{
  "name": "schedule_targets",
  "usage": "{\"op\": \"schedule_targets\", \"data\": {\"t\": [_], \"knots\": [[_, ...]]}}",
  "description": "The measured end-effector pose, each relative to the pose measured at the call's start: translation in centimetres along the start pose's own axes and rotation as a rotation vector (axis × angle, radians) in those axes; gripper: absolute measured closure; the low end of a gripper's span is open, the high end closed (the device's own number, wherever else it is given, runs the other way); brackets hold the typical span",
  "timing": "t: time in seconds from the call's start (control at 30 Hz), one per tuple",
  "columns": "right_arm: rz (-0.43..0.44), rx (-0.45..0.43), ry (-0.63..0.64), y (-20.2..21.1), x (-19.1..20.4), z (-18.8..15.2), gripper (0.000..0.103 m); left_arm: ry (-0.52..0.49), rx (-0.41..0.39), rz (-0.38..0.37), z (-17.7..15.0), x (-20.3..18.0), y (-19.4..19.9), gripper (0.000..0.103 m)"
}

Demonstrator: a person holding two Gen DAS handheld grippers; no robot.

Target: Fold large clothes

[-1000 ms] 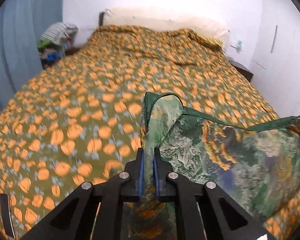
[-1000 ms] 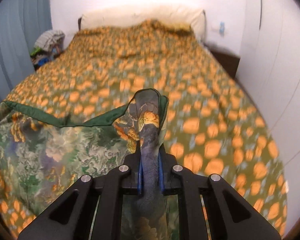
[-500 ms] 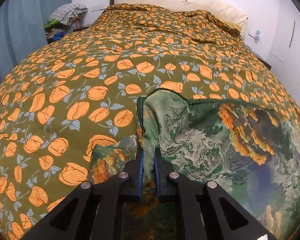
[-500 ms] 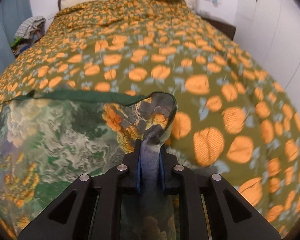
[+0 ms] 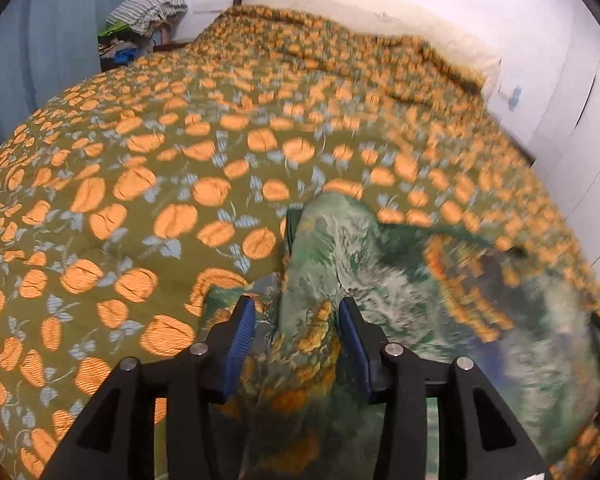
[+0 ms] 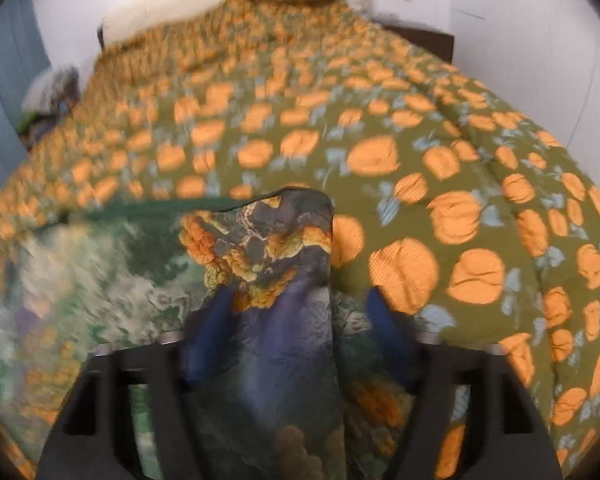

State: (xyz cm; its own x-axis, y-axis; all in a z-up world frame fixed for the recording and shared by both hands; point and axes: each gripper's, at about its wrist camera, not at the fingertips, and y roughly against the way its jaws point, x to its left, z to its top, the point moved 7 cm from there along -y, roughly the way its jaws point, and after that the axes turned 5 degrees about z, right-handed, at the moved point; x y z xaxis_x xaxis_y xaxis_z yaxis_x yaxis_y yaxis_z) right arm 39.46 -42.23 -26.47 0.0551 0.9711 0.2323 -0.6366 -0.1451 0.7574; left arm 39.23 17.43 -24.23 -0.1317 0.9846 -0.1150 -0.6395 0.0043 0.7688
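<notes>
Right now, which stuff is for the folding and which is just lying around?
For the folding:
- green cloth
- left gripper, open around a bunch of it
- right gripper, open too
- bedspread, which the cloth lies on

Just lying around:
- pillow
- clothes pile beside the bed
- curtain

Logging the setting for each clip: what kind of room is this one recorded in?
Most likely a bedroom. A wide bed under an orange-and-olive floral bedspread fills both views, with a cream pillow against the white wall and a pile of clothes beside the bed's far corner.
</notes>
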Motion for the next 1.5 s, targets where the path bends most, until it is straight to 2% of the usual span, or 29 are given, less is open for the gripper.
{"op": "schedule_targets", "data": {"t": [0.07, 0.2, 0.27, 0.37, 0.43, 0.47, 0.53, 0.63, 0.7, 0.73, 0.83, 0.87, 0.9, 0.97, 1.03, 1.13, 1.2, 1.27, 1.33, 1.43, 1.5], "knots": [[0.014, -0.042, 0.004, 2.1, 0.1, 0.5, 0.028, -0.012, -0.028, -0.008, 0.3, 0.1, 1.9, 0.056], [0.075, -0.069, 0.134, 6.0, 2.6, 0.4, 0.028, -0.127, -0.058, -0.040, 0.2, -2.4, 4.2, 0.051], [0.146, -0.040, 0.190, 7.2, 4.6, -0.5, 0.028, -0.189, -0.045, -0.065, -0.4, -4.1, 3.9, 0.049], [0.217, 0.013, 0.223, 7.6, 6.7, -2.9, 0.028, -0.230, 0.009, -0.027, -2.0, -4.8, 1.4, 0.049], [0.212, 0.064, 0.228, 6.6, 6.8, -4.6, 0.030, -0.219, 0.047, 0.027, -3.1, -3.6, -0.5, 0.049], [0.184, 0.098, 0.230, 5.7, 6.3, -5.6, 0.032, -0.204, 0.059, 0.060, -3.5, -2.8, -1.0, 0.049], [0.138, 0.143, 0.209, 4.3, 4.8, -6.9, 0.035, -0.173, 0.046, 0.049, -3.5, -2.3, -0.1, 0.049], [0.134, 0.101, 0.159, 5.3, 3.8, -6.9, 0.035, -0.199, -0.001, 0.014, -3.2, -3.8, 2.5, 0.048], [0.137, 0.059, 0.167, 6.9, 4.3, -6.8, 0.035, -0.236, -0.034, -0.034, -3.2, -6.1, 4.5, 0.033], [0.146, 0.032, 0.170, 7.9, 4.7, -6.9, 0.034, -0.254, -0.043, -0.071, -3.3, -7.6, 5.3, 0.029], [0.189, -0.014, 0.163, 9.8, 5.9, -7.4, 0.033, -0.358, -0.054, -0.138, -4.0, -12.6, 7.3, 0.025], [0.194, -0.027, 0.160, 10.3, 6.1, -7.7, 0.033, -0.367, -0.063, -0.126, -4.0, -13.3, 7.5, 0.024], [0.202, -0.035, 0.159, 10.6, 6.3, -7.7, 0.032, -0.351, -0.073, -0.094, -3.9, -13.6, 7.9, 0.024], [0.207, -0.039, 0.165, 11.1, 6.7, -8.5, 0.031, -0.301, -0.044, -0.086, -3.8, -13.0, 7.3, 0.024], [0.190, -0.042, 0.174, 11.2, 6.5, -9.1, 0.031, -0.236, -0.010, -0.046, -3.7, -10.7, 6.0, 0.024], [0.191, -0.044, 0.151, 11.3, 5.4, -9.7, 0.031, -0.120, 0.010, 0.105, -3.0, -4.3, 5.2, 0.025], [0.198, -0.053, 0.137, 11.9, 4.9, -10.1, 0.031, -0.066, -0.018, 0.113, -2.3, -2.2, 6.4, 0.025], [0.197, -0.067, 0.128, 12.5, 4.5, -10.5, 0.031, -0.061, -0.063, 0.041, -1.9, -2.8, 8.2, 0.025], [0.204, -0.075, 0.118, 12.9, 4.4, -10.6, 0.031, -0.116, -0.076, -0.055, -1.9, -5.7, 9.2, 0.025], [0.216, -0.088, 0.091, 13.1, 4.6, -10.6, 0.030, -0.289, -0.006, -0.231, -3.8, -13.9, 8.9, 0.025], [0.224, -0.097, 0.064, 13.2, 4.7, -10.7, 0.030, -0.376, 0.064, -0.291, -5.6, -18.4, 7.3, 0.025]]}}
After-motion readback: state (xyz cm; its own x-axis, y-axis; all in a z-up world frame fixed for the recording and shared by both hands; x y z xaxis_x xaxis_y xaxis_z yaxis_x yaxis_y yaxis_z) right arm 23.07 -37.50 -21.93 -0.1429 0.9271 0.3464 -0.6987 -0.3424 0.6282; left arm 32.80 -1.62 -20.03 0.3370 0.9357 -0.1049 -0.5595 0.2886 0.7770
